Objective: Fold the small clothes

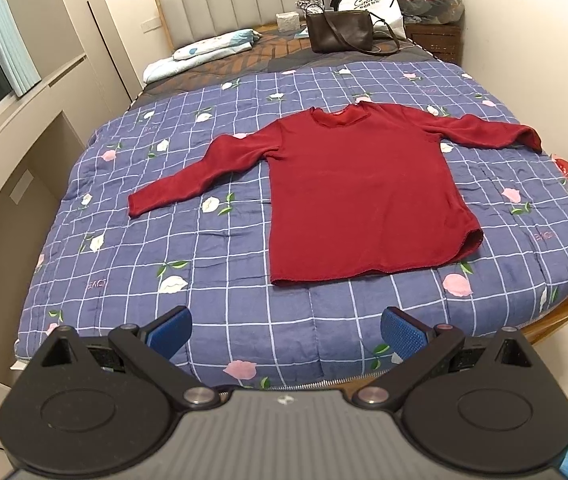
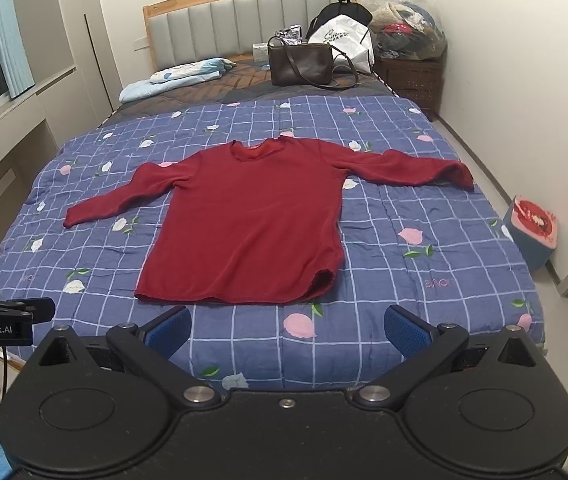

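A dark red long-sleeved shirt (image 1: 360,192) (image 2: 252,220) lies flat on the blue checked quilt (image 1: 212,248) (image 2: 404,280), front up, both sleeves spread out sideways, neck toward the headboard. My left gripper (image 1: 286,330) hovers open over the foot of the bed, short of the shirt's hem and nearer its left corner. My right gripper (image 2: 287,328) is open too, just short of the hem near the middle. Neither holds anything. The left gripper's side shows at the left edge of the right wrist view.
At the head of the bed lie a folded light blue blanket (image 2: 172,76), a brown handbag (image 2: 300,64) and a white bag (image 2: 344,40). A dark bedside cabinet (image 2: 412,80) carries a bag of clothes. A pink-topped box (image 2: 532,232) stands on the floor right of the bed.
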Demonstrator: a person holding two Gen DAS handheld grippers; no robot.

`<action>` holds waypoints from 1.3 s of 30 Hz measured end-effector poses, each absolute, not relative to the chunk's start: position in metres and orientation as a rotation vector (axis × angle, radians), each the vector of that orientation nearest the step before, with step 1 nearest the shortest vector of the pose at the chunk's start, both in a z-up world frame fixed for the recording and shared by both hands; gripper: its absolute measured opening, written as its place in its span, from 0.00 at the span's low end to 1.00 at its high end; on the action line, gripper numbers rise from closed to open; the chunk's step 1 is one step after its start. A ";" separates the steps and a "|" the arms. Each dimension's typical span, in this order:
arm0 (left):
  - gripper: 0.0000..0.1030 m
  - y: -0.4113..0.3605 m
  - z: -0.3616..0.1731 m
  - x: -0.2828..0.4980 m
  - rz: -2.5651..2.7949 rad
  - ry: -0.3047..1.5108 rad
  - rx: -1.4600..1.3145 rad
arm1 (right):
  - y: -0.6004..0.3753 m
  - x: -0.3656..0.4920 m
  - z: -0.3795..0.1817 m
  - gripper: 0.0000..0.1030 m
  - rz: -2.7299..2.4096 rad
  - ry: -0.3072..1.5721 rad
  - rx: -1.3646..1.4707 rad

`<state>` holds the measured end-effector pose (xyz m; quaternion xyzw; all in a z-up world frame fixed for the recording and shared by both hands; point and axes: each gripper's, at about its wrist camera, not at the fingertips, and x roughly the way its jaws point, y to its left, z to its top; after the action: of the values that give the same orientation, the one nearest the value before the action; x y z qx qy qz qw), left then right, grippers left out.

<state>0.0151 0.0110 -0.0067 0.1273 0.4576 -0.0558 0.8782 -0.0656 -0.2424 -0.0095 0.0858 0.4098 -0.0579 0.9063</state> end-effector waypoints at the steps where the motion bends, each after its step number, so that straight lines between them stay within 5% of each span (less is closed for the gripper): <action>1: 1.00 0.011 -0.006 0.017 -0.111 0.967 0.274 | -0.243 -0.063 -0.009 0.99 -0.132 0.862 0.192; 19: 1.00 0.013 0.031 0.048 -0.074 1.013 0.335 | -0.224 -0.037 0.059 0.99 -0.348 0.993 0.306; 39: 1.00 -0.091 0.006 0.178 -0.012 1.121 0.387 | -0.337 0.087 0.030 0.99 -0.495 1.082 0.357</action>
<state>0.1779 -0.0906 0.0064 0.1824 0.5281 -0.0056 0.8293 0.0874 -0.3368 0.0303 0.1675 0.5067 -0.2318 0.8133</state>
